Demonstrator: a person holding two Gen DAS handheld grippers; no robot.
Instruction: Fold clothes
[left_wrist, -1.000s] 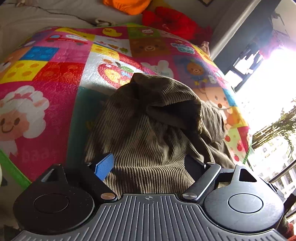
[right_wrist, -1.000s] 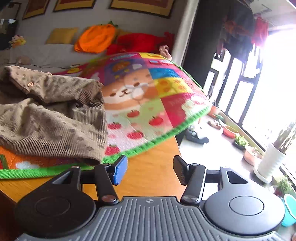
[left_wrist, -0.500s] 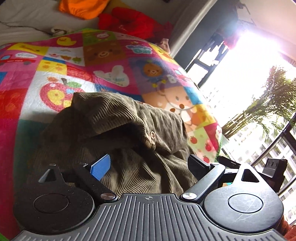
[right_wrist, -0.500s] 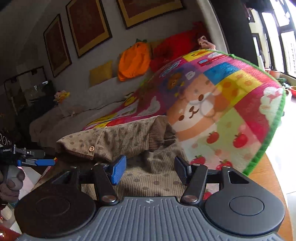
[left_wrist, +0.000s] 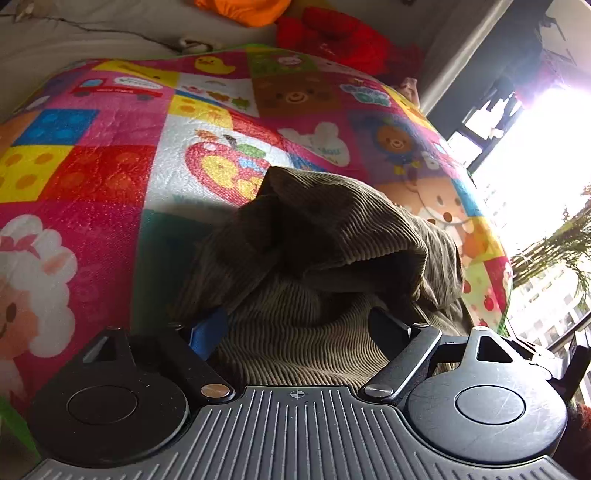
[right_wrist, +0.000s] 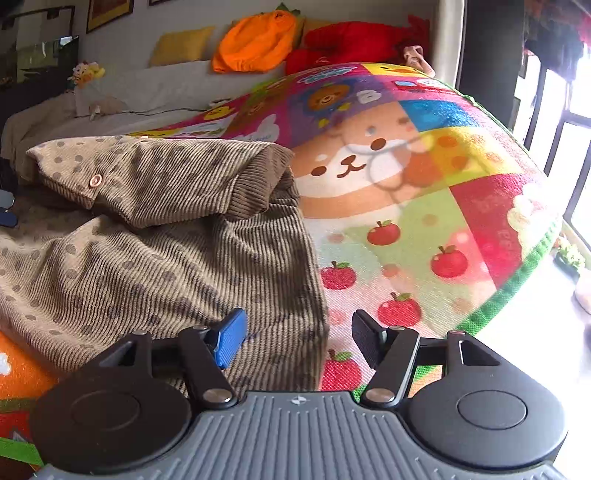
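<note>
Brown dotted corduroy garment (right_wrist: 159, 236) lies crumpled on the cartoon play mat (right_wrist: 424, 206). Left gripper (left_wrist: 295, 328): fingers spread wide, cloth bunched between and just ahead of them, pads not pressing it; they have just closed slightly. Right gripper (right_wrist: 297, 336): fingers about half apart, just been opening; garment's edge lies between them, under the blue-padded one, the other over mat with apples. Nothing gripped.

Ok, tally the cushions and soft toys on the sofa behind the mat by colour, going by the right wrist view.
Yellow cushion: 1
Orange pumpkin cushion: 1
Red plush: 1
Yellow soft toy: 1
Total: 4
</note>
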